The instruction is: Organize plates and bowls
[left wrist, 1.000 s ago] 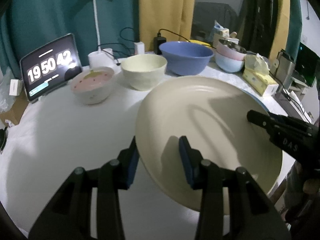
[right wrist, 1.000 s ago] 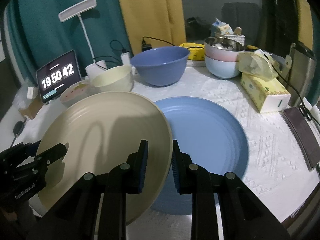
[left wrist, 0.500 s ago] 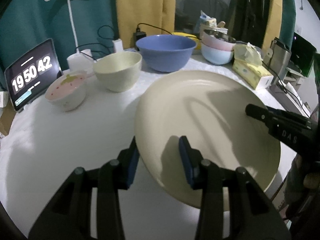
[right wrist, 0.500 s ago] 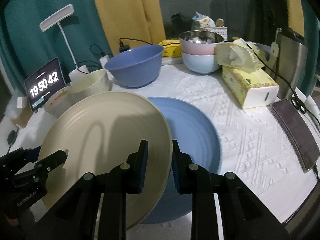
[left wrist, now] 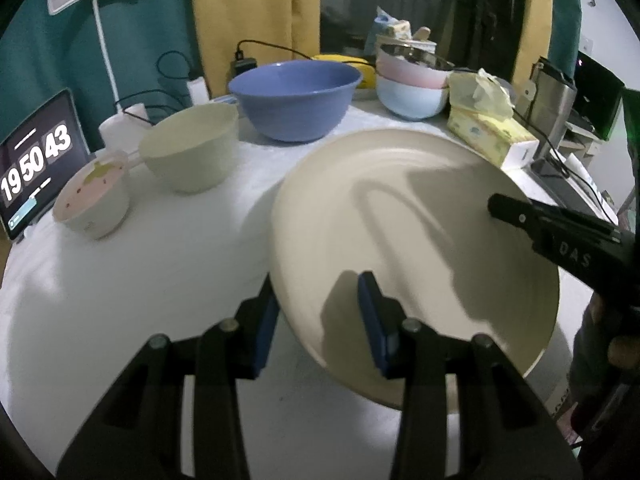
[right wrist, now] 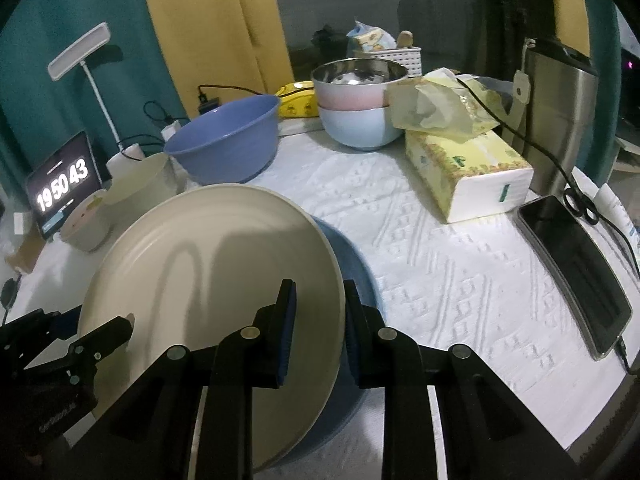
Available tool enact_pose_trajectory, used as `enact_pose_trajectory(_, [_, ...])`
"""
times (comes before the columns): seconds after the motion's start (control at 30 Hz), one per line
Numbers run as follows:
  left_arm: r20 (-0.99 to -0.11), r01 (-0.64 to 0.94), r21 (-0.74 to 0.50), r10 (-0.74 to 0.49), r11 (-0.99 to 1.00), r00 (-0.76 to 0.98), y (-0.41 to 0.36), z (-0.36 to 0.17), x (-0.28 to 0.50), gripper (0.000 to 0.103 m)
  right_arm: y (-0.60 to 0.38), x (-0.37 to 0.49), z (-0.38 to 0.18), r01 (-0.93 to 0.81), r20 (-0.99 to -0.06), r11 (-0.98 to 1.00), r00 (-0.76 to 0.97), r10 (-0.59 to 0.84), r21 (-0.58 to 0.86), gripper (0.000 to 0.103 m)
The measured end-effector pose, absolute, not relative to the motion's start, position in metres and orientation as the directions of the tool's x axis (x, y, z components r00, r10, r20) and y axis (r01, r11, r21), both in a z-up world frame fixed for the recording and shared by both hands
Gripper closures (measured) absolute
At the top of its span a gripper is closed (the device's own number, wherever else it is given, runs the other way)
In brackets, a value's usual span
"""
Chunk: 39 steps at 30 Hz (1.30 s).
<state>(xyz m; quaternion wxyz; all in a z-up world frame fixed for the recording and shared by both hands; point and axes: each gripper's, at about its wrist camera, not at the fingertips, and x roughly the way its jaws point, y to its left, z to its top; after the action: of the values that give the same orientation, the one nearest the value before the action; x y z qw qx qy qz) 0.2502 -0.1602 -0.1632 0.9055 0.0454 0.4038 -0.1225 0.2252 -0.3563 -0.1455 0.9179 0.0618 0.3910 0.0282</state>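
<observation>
A large cream plate [left wrist: 400, 220] is held off the table by its two opposite rims. My left gripper [left wrist: 318, 304] is shut on its left rim, and my right gripper [right wrist: 319, 296] is shut on its right rim. Each wrist view shows the other gripper's fingertips across the plate, the right gripper [left wrist: 498, 206] and the left gripper [right wrist: 120, 326]. The cream plate [right wrist: 212, 272] hangs over a blue plate [right wrist: 358, 276] that lies on the white tablecloth; only the blue plate's right edge shows.
Behind the plates stand a blue bowl [left wrist: 296, 92], a cream bowl [left wrist: 192, 144], a small pink-lined bowl [left wrist: 92, 196] and stacked pink and pale-blue bowls [right wrist: 356, 108]. A tissue box [right wrist: 468, 172], a phone [right wrist: 572, 268] and a steel flask [right wrist: 560, 120] sit right; a clock tablet [left wrist: 36, 160] left.
Both grippers have carried the cream plate to the right, so it now covers most of the blue plate. Their hold on the rims is unchanged.
</observation>
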Motion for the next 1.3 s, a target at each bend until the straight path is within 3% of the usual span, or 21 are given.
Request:
enact_pose_trajectory(0.43, [-0.776, 0.260, -0.030, -0.186, 0.965, 0.602, -0.174, -0.179, 0.270, 0.058, -0.370, 0.231, -0.148, 0.058, -0.704, 0.994, 0.710, 0.023, 0.090, 0.076])
enact_pose_trajectory(0.53, [-0.780, 0.240, -0.039, -0.180, 0.970, 0.600, -0.170, -0.179, 0.270, 0.057, -0.375, 0.233, -0.153, 0.066, -0.710, 0.994, 0.704, 0.014, 0.085, 0.064])
enact_pose_trajectory(0.63, [-0.781, 0.207, -0.054, -0.170, 0.977, 0.601, -0.162, -0.177, 0.272, 0.057, -0.381, 0.232, -0.158, 0.072, -0.721, 0.992, 0.692, 0.021, 0.099, 0.063])
enact_pose_trajectory(1.3, [-0.781, 0.225, -0.201, -0.294, 0.954, 0.550, -0.159, -0.188, 0.280, 0.058, -0.379, 0.233, -0.174, 0.007, -0.736, 0.956, 0.640, 0.221, 0.294, 0.059])
